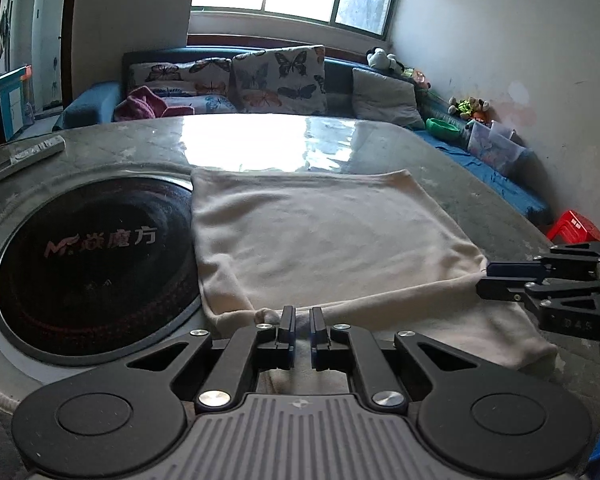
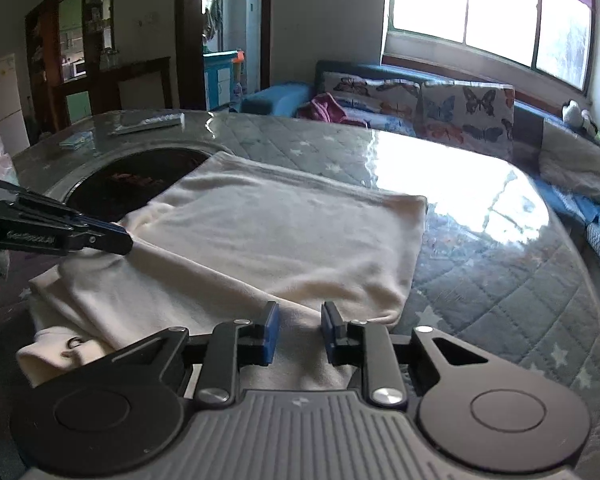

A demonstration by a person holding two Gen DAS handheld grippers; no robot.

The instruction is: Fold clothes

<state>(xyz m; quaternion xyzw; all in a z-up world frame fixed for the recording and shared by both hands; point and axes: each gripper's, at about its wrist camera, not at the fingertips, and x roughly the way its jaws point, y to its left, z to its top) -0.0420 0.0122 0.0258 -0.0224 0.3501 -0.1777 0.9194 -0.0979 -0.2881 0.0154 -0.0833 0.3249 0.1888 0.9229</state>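
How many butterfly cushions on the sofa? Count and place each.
2. The left butterfly cushion leans on the sofa back behind the pink cloth; the right butterfly cushion stands beside the grey cushion. Others may be hidden.

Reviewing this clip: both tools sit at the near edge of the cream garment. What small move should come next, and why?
Probably close the right tool onto the near fold of the cream garment. Its fingers stand apart with cloth between them, while the left tool looks nearly shut at the same edge. With both corners held, the near edge could be lifted toward the far edge.
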